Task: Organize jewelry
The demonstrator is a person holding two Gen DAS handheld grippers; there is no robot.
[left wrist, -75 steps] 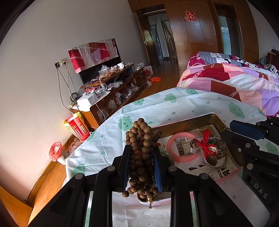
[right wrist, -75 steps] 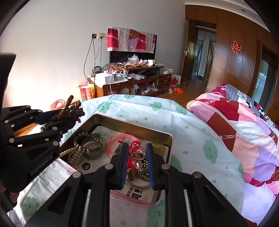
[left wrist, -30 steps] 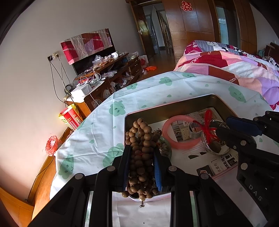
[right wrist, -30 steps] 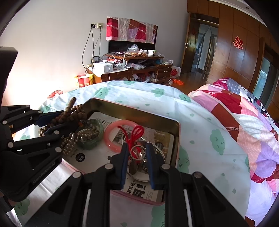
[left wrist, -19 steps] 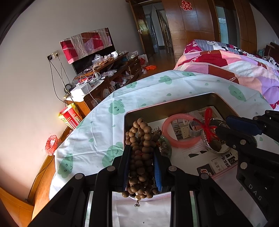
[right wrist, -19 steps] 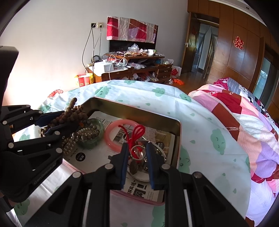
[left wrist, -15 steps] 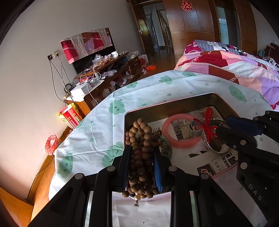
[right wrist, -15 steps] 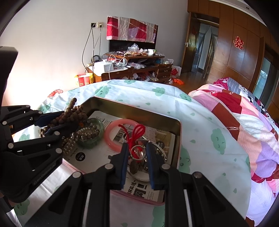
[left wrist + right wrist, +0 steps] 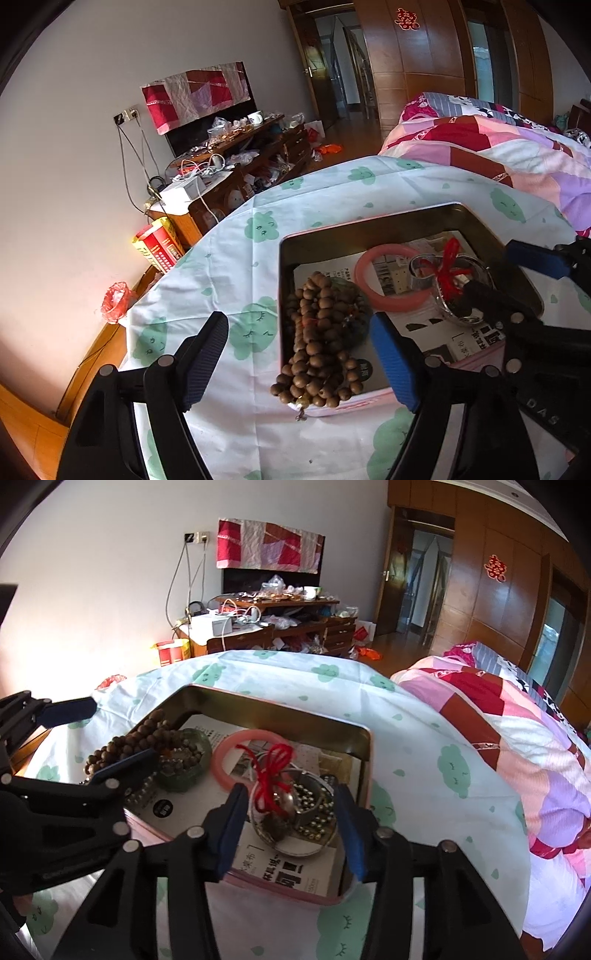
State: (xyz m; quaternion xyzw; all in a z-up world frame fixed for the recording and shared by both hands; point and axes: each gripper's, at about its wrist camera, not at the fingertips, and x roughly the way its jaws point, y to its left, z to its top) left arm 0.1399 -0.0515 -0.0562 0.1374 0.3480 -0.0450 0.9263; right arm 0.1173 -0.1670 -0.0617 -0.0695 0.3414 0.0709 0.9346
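Tin of jewelry — both tongs open, nothing gripped.

Near: left gripper (image 9: 299, 354) spread wide around wooden bead strand (image 9: 317, 332), draped over the tin (image 9: 364, 760) rim; right gripper (image 9: 291, 819) parted about the silver bangle with red cord (image 9: 291, 805). Beyond: pink bangle (image 9: 236, 757), green bracelet (image 9: 184, 764). Advice — lift clear straight, avoid snagging beads.

Brown wood beads (image 9: 318, 334) lie heaped at tin's (image 9: 373, 227) left near corner, partly spilling over its rim, on top of green bangle (image 9: 184, 757). Pink bangle (image 9: 236, 755) flat mid-tin on newspaper. Silver bangles w/ red cord (image 9: 291, 808) piled at right, near front.
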